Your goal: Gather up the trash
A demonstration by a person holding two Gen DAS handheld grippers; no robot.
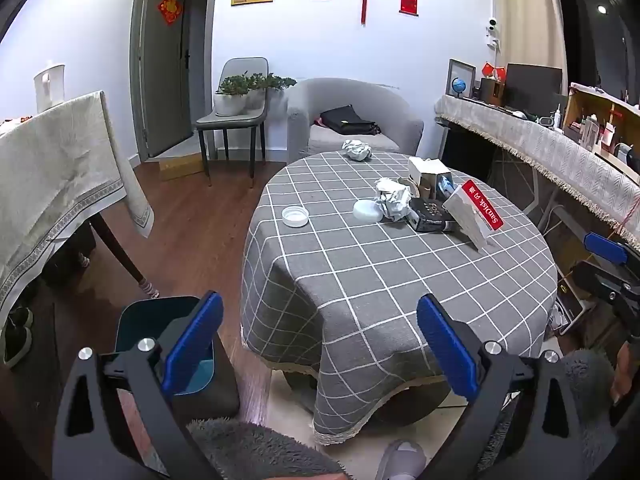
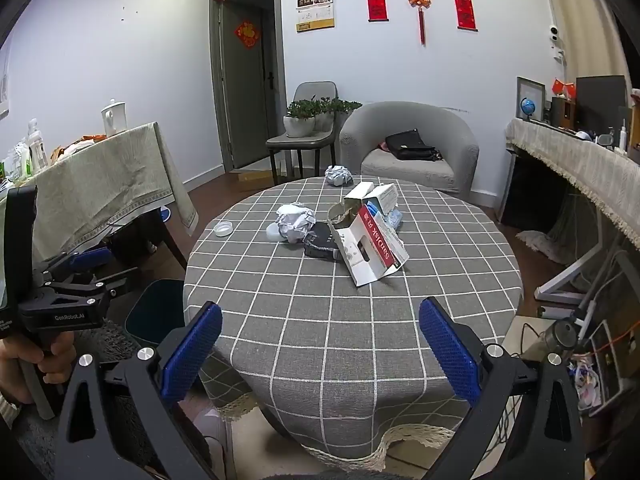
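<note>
Trash lies on the round table with the grey checked cloth (image 1: 400, 280) (image 2: 360, 320): two crumpled paper balls (image 1: 394, 199) (image 1: 357, 149) (image 2: 296, 222) (image 2: 339, 175), a red-and-white carton (image 1: 476, 210) (image 2: 372, 246), a black box (image 1: 430, 216) (image 2: 320, 242), a white box (image 1: 430, 172) (image 2: 380, 196) and two white lids (image 1: 295, 216) (image 1: 367, 211) (image 2: 224, 229). A dark bin (image 1: 168, 344) (image 2: 156, 316) stands on the floor at the table's left. My left gripper (image 1: 320, 344) and my right gripper (image 2: 320, 348) hover open and empty before the table's near edge.
A cloth-covered table (image 1: 60, 168) (image 2: 104, 176) stands at the left, a grey armchair (image 1: 352, 120) (image 2: 412, 152) and a chair with potted plants (image 1: 236, 112) (image 2: 308, 132) behind. A draped desk (image 1: 540, 148) (image 2: 580, 160) runs along the right. A slippered foot (image 1: 400, 460) is below.
</note>
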